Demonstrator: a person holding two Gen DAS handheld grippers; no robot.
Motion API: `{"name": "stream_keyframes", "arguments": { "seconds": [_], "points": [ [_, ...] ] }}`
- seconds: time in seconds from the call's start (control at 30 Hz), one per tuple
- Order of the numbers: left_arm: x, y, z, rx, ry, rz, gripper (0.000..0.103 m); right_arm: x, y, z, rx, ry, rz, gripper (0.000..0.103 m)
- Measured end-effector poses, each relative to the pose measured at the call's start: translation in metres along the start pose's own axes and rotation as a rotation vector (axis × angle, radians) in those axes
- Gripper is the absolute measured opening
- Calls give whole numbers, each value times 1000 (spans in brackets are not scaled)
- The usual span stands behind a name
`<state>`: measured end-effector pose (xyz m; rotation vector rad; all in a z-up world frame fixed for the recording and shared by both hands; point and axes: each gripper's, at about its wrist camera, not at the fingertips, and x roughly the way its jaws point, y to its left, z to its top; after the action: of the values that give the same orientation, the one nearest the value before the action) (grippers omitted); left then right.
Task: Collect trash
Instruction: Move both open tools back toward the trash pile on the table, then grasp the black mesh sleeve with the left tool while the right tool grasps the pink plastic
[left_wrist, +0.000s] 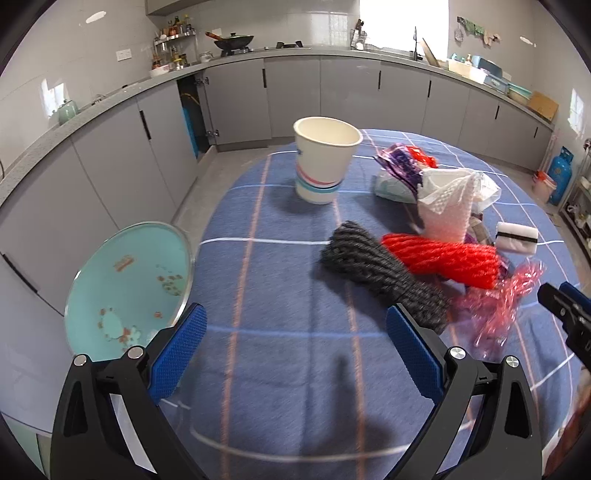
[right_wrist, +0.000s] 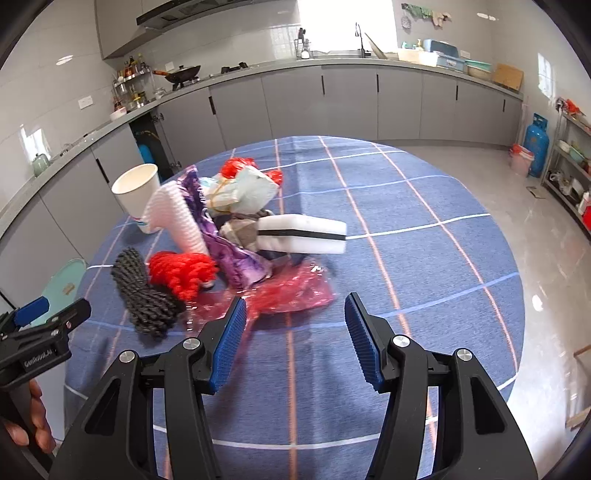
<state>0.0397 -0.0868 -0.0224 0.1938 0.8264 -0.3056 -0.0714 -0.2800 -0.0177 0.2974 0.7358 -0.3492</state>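
Both my claws, left (left_wrist: 295, 354) and right (right_wrist: 293, 341), gape empty; trash pile (right_wrist: 236, 236) lies just ahead on cloth (right_wrist: 406, 258).

So the round table (right_wrist: 424, 229) has a blue checked cloth on it with white and orange lines. All the junk sits bunched toward 10 o'clock in the right wrist view. A white paper cup with red and blue stripes (left_wrist: 325, 158) stands upright at the far left edge. Near it a pink-white foam net sleeve (right_wrist: 181, 221) leans up against crumpled purple plastic wrap (right_wrist: 236, 258). At the front lie a dark grey foam net sleeve (right_wrist: 144, 295) and a red foam net sleeve (right_wrist: 181, 273), side by side and touching. A white sponge block with a black stripe (right_wrist: 303, 234) rests on the pile's 3 o'clock side, with crinkled pink cellophane (right_wrist: 288, 291) below it.
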Motion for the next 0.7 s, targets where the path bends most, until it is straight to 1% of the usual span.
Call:
{"name": "stream_keyframes", "arguments": {
  "seconds": [0.23, 0.3, 0.4, 0.47, 0.57, 0.7],
  "points": [
    [19, -33, 19, 28, 1, -17, 93, 16, -4, -2, 17, 41, 8, 56],
    [27, -41, 22, 31, 13, -16, 93, 18, -4, 1, 15, 44, 8, 56],
    [39, -50, 24, 34, 41, -20, 89, 20, -4, 5, 21, 40, 6, 56],
    [46, -55, 22, 49, 60, -9, 86, 23, -6, 8, 28, 41, 5, 56],
    [57, -57, 16, 59, 93, -6, 78, 28, -6, 12, 28, 49, 4, 56],
    [60, -52, 14, 48, 98, -30, 73, 41, -5, 14, 40, 77, 16, 56]
  ]
}}
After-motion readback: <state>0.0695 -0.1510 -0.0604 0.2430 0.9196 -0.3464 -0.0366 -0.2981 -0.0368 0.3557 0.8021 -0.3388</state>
